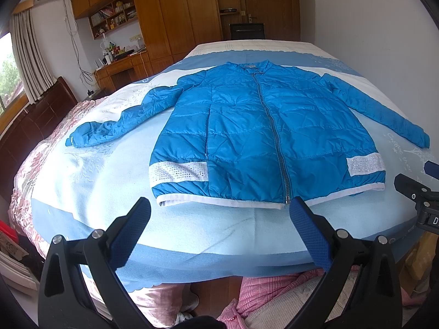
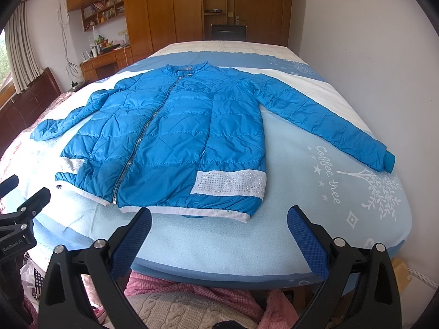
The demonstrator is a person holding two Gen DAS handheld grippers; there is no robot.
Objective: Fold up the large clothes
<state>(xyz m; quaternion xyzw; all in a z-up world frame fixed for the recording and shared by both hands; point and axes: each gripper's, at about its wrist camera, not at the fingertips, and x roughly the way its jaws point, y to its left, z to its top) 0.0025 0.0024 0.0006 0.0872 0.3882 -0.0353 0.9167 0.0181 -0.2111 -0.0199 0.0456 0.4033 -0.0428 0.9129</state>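
The blue jacket (image 1: pixel 263 137) lies zipped and face up across the middle of the frame on the bed (image 1: pixel 82 186), sleeves spread to either side, likely so they can fold inward first. At the bottom, the left tool (image 1: pixel 219 224) and right tool (image 2: pixel 219 229) hover short of the hem, both wide open and empty.

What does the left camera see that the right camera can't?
Only the left view: the curtain by the window and the right tongs at its edge. Only the right view: the white tree print on the blanket, and the left tongs at its edge. Both: the blue jacket flat on the bed, zipped, sleeves spread, and both tongs open.
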